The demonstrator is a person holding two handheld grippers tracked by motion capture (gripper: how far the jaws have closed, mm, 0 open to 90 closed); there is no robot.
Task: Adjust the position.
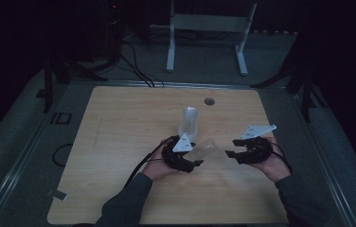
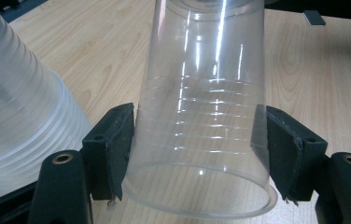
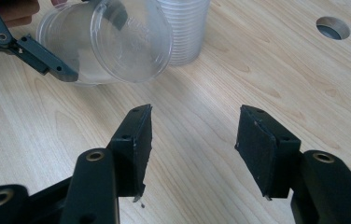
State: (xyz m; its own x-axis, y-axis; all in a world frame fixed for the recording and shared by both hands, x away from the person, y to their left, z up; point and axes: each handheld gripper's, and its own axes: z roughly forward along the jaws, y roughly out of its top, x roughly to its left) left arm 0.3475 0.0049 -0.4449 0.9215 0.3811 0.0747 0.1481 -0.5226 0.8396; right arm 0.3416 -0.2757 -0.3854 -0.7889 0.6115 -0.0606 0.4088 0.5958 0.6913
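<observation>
A single clear plastic cup lies on its side between the jaws of my left gripper, a little above the wooden table. In the left gripper view both pads press on the cup near its rim, so my left gripper is shut on it. An upright stack of clear cups stands just behind it. My right gripper is to the right of the cup, pointing at its base. Its jaws stand open over bare wood in the right gripper view, with the cup and the stack beyond.
A round cable hole sits near the table's far edge, behind the stack. A white table frame stands on the floor beyond the table. Dark stands and cables flank the table's far corners.
</observation>
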